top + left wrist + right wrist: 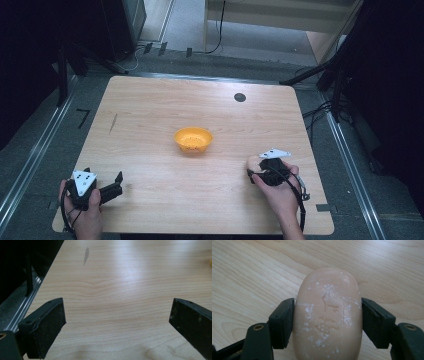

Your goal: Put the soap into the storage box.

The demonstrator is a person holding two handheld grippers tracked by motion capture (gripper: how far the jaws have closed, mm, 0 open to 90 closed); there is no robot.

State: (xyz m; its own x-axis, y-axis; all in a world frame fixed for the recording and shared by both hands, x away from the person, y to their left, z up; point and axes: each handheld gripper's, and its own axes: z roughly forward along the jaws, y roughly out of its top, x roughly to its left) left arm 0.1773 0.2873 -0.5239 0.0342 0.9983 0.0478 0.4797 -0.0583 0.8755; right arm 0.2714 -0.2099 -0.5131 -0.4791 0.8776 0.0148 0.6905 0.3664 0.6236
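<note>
Right gripper (327,322): a soap bar (327,315) is being pinched across its width (long axis running away from the jaws).
Left gripper (117,325): being held spread, empty.
Bowl (193,139): lying ahead-left of the soap.

On the desk (150,105) a bowl (193,139) stands near the middle, well apart from both grippers. The left gripper (112,187) rests at the desk's near left corner, its jaws pointing toward the desk's middle with only bare desk between them. The right gripper (256,172) is at the near right, nearer the bowl than the left one is, and to the bowl's right and in front of it. A bar of soap (328,315) sits between the right gripper's jaws, both pads touching its sides, its far end reaching out beyond them over the desk. A small round disc (240,97) lies on the desk behind the bowl, toward the far right edge.
</note>
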